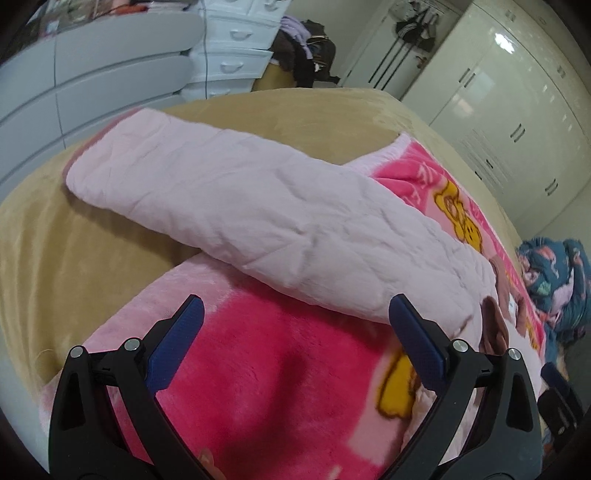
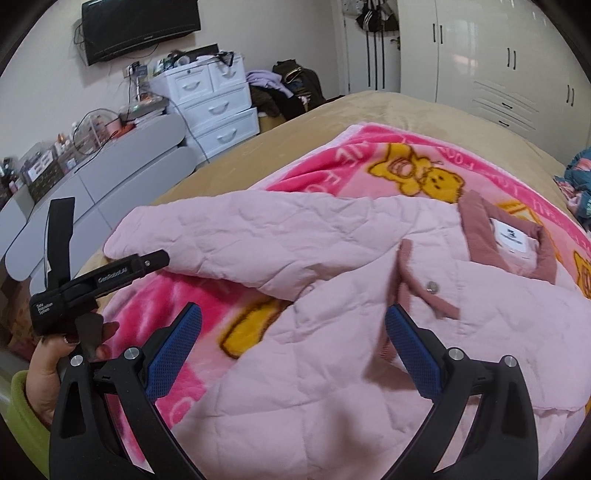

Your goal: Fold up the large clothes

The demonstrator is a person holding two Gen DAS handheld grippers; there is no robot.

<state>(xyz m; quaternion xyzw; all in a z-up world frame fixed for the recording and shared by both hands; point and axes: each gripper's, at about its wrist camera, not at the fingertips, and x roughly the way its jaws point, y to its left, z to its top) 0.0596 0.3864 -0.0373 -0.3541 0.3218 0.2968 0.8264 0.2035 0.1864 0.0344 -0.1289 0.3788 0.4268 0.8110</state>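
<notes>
Pink jacket (image 2: 314, 369) — hem cut off below — label print (image 2: 511, 233) illegible.

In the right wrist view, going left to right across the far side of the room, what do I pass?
Black wall-mounted television → white plastic drawer unit → dark heap of clothes with a lilac top → glossy white wardrobe doors.

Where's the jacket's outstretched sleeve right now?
In the left wrist view the sleeve stretches up-left from the pink jacket, its cuff on the tan bedspread, just ahead of the open left hand-held gripper.
</notes>
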